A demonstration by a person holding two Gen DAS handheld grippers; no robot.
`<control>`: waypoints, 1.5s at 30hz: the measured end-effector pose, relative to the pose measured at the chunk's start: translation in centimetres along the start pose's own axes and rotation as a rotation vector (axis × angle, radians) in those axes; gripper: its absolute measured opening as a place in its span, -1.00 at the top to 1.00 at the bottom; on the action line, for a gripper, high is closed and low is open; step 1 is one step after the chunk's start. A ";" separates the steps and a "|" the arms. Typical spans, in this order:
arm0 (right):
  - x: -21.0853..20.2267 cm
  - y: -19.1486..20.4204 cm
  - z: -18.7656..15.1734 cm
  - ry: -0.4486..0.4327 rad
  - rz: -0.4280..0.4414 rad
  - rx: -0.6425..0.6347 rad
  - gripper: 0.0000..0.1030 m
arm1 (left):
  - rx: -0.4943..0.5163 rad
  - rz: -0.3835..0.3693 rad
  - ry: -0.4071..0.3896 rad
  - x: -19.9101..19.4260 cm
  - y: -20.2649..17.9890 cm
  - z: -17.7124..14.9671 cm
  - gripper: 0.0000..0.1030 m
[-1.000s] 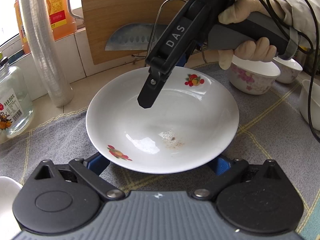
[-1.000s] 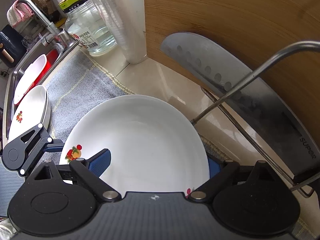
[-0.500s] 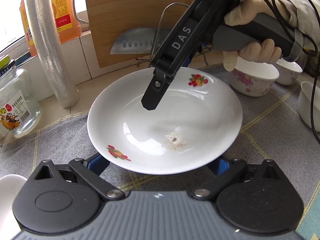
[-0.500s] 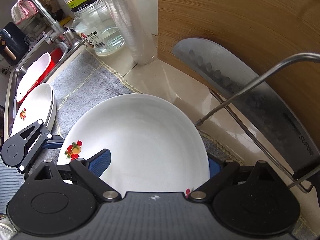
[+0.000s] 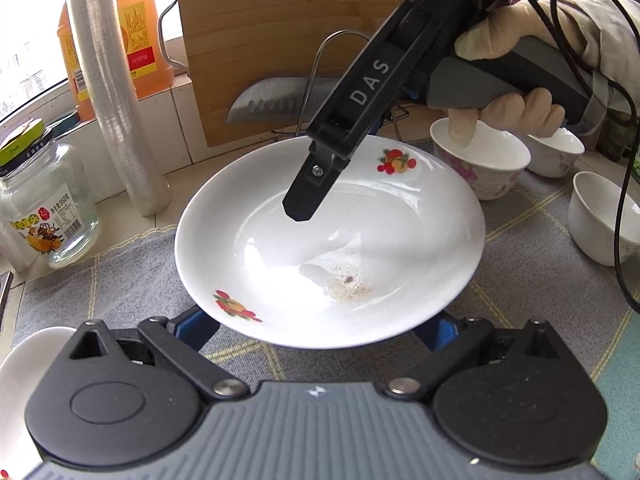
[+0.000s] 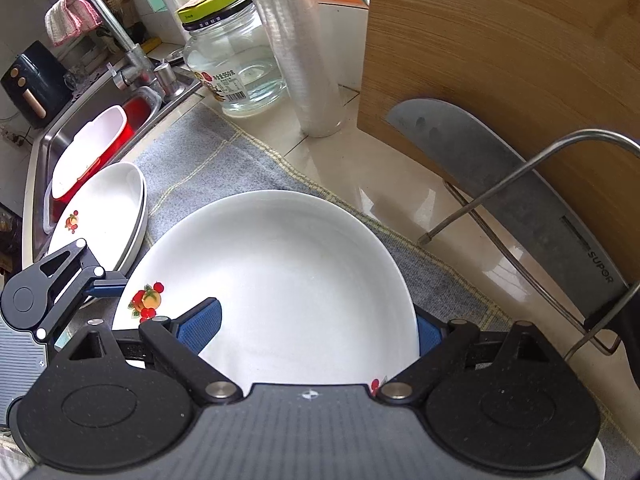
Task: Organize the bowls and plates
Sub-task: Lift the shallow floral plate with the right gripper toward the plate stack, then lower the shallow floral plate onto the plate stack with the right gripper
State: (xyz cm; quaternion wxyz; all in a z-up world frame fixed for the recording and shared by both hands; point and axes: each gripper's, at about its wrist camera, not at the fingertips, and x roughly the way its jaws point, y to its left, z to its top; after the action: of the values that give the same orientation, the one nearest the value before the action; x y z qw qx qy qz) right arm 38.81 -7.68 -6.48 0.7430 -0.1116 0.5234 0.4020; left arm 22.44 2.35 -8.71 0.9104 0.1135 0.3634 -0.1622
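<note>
Just in front of the wooden cutting board, raised a little off the grey mat: a white plate with fruit prints on its rim and a brown speck-stain in its well. Flanked by both grippers. On the side away from the board, the left gripper, spread wide, with both blue pads tucked under the plate's near rim and their tips hidden; no telling whether pressing on anything there. On the side nearer the board's right end, the right gripper, gripped by a gloved hand, likewise spread wide, with one finger lying over the plate's inside and the other outside the rim; impossible to say whether actually pinching or merely straddling. Leaning flat against the board's face: a broad cleaver behind a wire stand. Just left of the board: a roll of clear film, an orange oil bottle, then a glass jar. Further left of the board, by the sink: a stack of matching plates. Right of the board, on the mat: three small bowls.
</note>
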 end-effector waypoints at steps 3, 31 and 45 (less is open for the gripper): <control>-0.4 0.8 -0.4 -0.004 -0.003 -0.008 -0.90 | -0.001 0.005 -0.001 -0.9 -0.3 -0.3 -0.94; -1.0 11.7 0.4 -0.023 0.046 -0.111 -0.90 | -0.079 0.098 0.000 -9.6 2.1 -4.5 -0.94; 1.9 17.6 2.8 -0.006 0.092 -0.179 -0.90 | -0.130 0.158 0.015 -12.3 5.1 -7.0 -0.94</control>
State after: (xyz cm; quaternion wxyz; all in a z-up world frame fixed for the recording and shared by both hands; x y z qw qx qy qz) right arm 28.41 6.35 -2.43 0.7123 -0.1521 0.4879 0.4811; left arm 11.65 11.96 -4.64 0.9230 0.0837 0.3698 -0.0652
